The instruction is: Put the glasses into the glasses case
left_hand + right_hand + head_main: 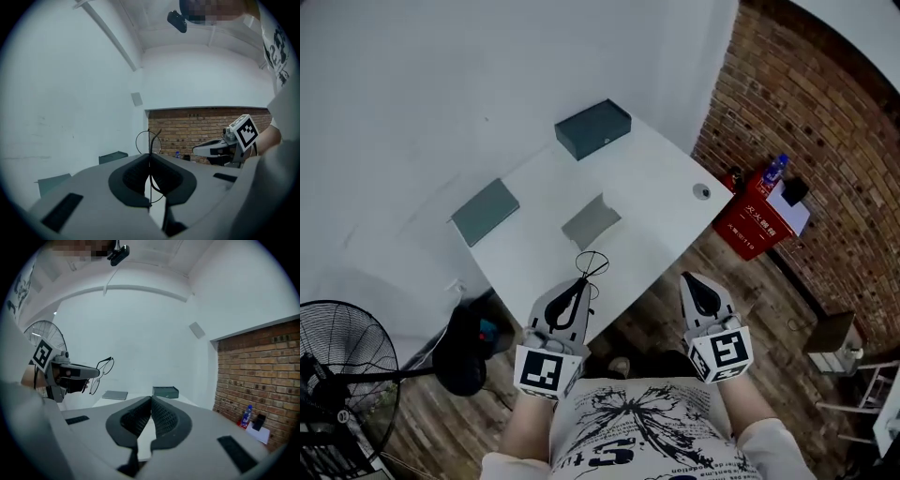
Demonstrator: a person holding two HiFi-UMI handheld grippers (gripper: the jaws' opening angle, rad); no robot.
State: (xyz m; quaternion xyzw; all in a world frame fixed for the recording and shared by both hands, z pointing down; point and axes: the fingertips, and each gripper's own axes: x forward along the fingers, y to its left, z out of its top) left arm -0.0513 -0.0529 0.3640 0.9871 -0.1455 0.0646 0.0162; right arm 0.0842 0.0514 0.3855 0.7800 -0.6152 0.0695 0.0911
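Thin wire-framed glasses (592,265) are pinched in my left gripper (580,282), which is shut on them over the near edge of the white table (656,178). The left gripper view has the glasses (148,140) sticking up between the closed jaws. My right gripper (703,287) is shut and empty, just off the table's near corner, to the right of the left one. A dark teal box-like case (593,128) stands at the table's far end. A flat grey-green piece (486,212) lies at the left edge, and a grey cloth (592,221) lies mid-table.
A standing fan (337,366) and a black bag (469,347) are on the wooden floor at the left. A red box (755,220) with a blue bottle (775,171) sits by the brick wall (825,122) on the right. A small round grommet (701,191) marks the table's right corner.
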